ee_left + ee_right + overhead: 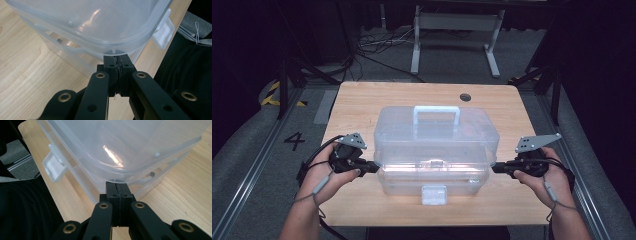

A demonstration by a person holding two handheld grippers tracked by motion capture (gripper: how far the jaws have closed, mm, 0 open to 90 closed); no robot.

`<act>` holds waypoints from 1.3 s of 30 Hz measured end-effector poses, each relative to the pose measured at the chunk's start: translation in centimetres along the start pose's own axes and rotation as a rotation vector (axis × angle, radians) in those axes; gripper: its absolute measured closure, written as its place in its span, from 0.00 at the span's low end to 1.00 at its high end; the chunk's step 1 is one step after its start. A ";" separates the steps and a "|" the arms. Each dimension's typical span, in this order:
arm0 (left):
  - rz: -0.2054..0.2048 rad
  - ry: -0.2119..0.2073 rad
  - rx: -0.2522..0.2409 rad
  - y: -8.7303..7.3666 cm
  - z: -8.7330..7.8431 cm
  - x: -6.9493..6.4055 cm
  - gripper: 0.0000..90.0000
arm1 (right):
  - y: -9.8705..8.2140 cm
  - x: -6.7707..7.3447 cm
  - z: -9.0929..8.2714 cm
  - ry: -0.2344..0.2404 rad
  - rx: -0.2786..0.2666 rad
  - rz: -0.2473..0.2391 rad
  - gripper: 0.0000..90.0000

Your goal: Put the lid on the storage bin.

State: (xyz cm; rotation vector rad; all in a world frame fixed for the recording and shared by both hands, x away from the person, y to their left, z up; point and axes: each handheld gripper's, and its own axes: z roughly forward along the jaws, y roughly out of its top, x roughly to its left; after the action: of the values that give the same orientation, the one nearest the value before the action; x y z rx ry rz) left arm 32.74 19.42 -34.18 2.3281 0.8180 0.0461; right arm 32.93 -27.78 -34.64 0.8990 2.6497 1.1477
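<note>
Though dim beyond — pale wooden table (362,100).

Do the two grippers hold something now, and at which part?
Nothing is held. Both the left gripper and the right gripper are shut with nothing between the jaws, tips under the lid rim of the clear box.

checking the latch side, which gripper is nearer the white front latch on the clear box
Left, slightly, by the high view. The left gripper is at the box's left front corner; the right gripper is at the right front corner, a little farther from the latch. Both are shut.
</note>
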 end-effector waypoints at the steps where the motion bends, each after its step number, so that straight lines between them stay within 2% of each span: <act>1: 0.001 -0.001 0.004 0.0 0.0 0.0 0.97 | 0.0 0.0 0.0 0.000 0.005 -0.001 1.00; 8: 0.005 -0.003 0.031 -0.1 0.2 0.0 0.97 | -0.1 0.0 0.3 0.007 0.030 -0.001 1.00; 23: 0.019 -0.034 0.116 -0.2 0.9 0.0 0.97 | -0.3 0.1 1.2 0.015 0.119 -0.012 1.00; 39: 0.003 -0.034 0.168 -0.2 1.3 0.1 1.00 | -0.4 0.1 1.8 0.025 0.171 -0.018 1.00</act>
State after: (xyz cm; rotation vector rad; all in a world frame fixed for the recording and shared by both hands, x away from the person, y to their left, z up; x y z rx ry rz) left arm 32.98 18.81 -35.36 2.4804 0.8304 -0.0631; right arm 33.25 -26.81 -36.24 0.8909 2.8042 0.9453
